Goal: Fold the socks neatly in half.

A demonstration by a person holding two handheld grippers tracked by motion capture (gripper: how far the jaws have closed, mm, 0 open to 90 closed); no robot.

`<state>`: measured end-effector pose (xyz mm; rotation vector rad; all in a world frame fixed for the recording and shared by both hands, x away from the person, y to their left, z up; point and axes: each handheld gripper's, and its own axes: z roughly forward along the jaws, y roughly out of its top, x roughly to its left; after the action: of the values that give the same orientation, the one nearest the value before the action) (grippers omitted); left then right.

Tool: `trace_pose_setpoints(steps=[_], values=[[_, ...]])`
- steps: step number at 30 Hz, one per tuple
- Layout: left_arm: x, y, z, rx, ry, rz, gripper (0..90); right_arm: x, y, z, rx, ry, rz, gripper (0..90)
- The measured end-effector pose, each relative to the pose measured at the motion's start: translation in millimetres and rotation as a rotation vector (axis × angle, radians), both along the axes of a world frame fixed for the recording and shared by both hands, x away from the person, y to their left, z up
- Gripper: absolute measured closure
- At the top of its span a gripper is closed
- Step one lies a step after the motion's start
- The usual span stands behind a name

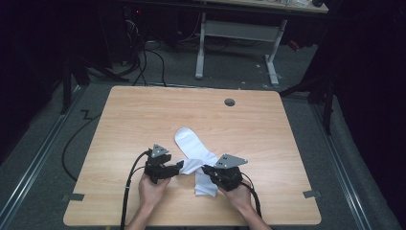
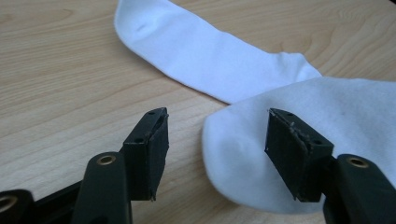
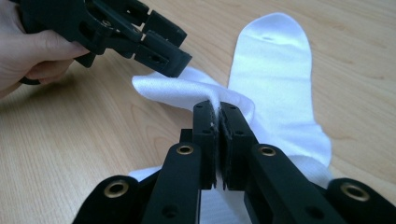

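1. Two white socks (image 1: pixel 191 143) are being handled near the middle front of the wooden table (image 1: pixel 143 115); one is lying flat, the other is crossed over it.
2. A fold of the upper sock (image 3: pixel 187 88) is being pinched between the closed jaws of the right gripper (image 3: pixel 218 109); the left gripper (image 2: pixel 212 133) is being held open, nothing pressed, its jaws straddling the sock's rounded end.
3. The knit is judged light, limp and matte; an edge or fold is being favoured for grasping.

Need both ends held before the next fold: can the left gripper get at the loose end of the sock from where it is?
Probably yes. The left gripper stands open right at the rounded end of the sock, with nothing between them. The right gripper pinches the sock farther along, which leaves that end free.
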<state>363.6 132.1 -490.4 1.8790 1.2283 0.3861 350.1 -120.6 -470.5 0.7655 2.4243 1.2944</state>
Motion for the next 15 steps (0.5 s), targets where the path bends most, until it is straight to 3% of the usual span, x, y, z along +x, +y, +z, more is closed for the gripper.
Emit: trace_pose_setpoints(steps=[10, 15], values=[[-1.1, -15.2, -8.5, 0.170, 0.014, -0.008, 47.5, -0.2, 0.0, -17.6, -0.019, 0.032, 0.006, 83.2], [-0.2, -17.3, -10.0, 0.202, 0.015, -0.014, 54.6, 1.9, -0.5, -23.5, -0.018, 0.051, -0.003, 79.3]])
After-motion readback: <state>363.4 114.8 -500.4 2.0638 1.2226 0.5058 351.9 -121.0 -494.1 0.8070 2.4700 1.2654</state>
